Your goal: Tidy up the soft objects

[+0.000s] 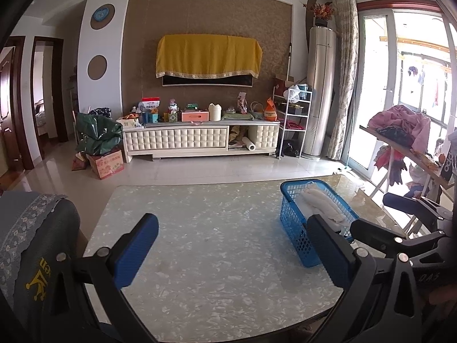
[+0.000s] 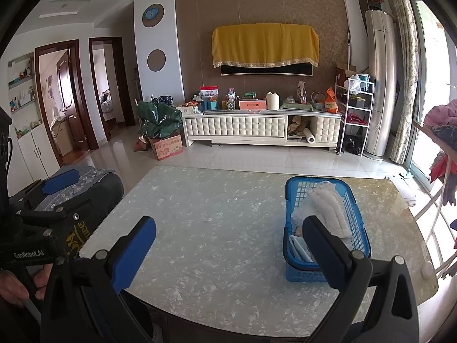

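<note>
A blue plastic basket (image 1: 294, 223) (image 2: 352, 200) stands on the right part of the marble-pattern table (image 1: 214, 228) (image 2: 217, 217). A white quilted cloth (image 1: 322, 200) (image 2: 328, 208) and other pale soft items lie inside it. My left gripper (image 1: 231, 245) is open and empty above the table's near side, its right finger in front of the basket. My right gripper (image 2: 228, 245) is open and empty, also over the near side, its right finger overlapping the basket's front. The right gripper's fingers (image 1: 400, 200) show at the right edge of the left wrist view.
A chair back with a blue patterned cover (image 1: 25, 228) (image 2: 85, 183) stands at the table's left. A rack with pink and dark clothes (image 1: 400, 125) (image 2: 442, 125) stands at the right by the window. A TV cabinet (image 1: 200, 140) lies across the tiled floor.
</note>
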Demonstrator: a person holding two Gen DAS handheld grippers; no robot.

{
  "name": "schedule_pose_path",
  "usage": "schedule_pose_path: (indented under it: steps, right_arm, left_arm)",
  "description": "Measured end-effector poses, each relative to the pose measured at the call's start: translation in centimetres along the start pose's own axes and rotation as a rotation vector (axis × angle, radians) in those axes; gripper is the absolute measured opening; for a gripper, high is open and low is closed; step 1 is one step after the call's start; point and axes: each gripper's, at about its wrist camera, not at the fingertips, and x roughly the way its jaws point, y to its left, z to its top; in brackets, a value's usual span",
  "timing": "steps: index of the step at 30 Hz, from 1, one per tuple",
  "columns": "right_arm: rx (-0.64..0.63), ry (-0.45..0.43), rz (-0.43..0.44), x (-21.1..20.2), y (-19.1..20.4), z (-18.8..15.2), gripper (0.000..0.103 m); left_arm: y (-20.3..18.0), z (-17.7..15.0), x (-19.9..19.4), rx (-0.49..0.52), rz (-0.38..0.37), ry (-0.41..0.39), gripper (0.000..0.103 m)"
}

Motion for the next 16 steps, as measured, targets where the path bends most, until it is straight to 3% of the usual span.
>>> schedule_pose_path:
  steps: [16]
  right_arm:
    - [0.005,0.001,-0.002,0.0,0.1,0.2,0.103]
  left_arm:
    - [-1.1,-0.1,-0.3,0.042,-0.006,0.002,0.103]
